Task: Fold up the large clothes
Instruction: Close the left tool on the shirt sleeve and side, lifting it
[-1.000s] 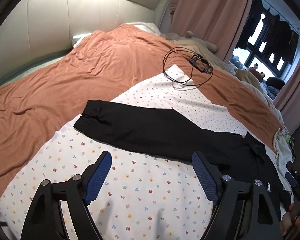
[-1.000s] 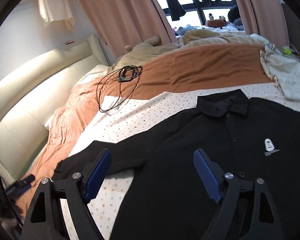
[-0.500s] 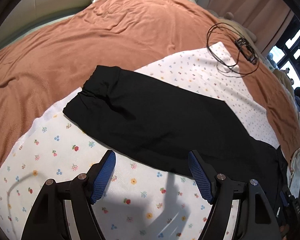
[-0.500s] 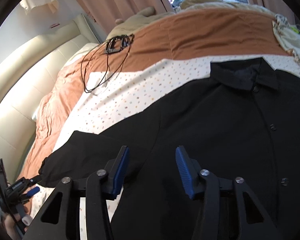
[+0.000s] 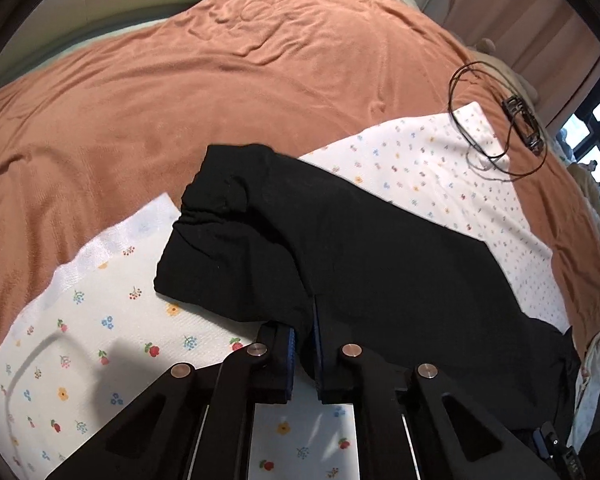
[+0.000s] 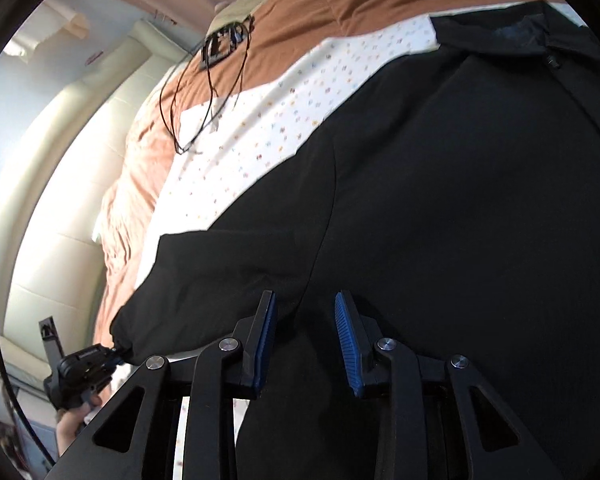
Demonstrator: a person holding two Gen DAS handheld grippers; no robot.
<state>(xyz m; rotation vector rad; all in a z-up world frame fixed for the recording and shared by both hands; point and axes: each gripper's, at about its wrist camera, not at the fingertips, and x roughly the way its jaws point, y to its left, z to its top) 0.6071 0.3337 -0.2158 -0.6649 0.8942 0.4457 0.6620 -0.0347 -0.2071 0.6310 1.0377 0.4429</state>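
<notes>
The shirt [image 6: 460, 200] (matte black, smooth) lies on a floral sheet [image 5: 100, 320]. The left gripper [image 5: 303, 334] pinches its sleeve hem; the right gripper [image 6: 305, 322] hovers part-open over the fabric, gripping nothing.

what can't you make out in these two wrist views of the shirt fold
- Left wrist view: the black shirt runs off the lower right edge; its body and collar are cut off.
- Right wrist view: the shirt's far side is cut off at the right edge.
- Right wrist view: whether the right gripper touches the fabric; its fingers hide the contact.
- Both views: the small device on the cable is too small to identify.
</notes>
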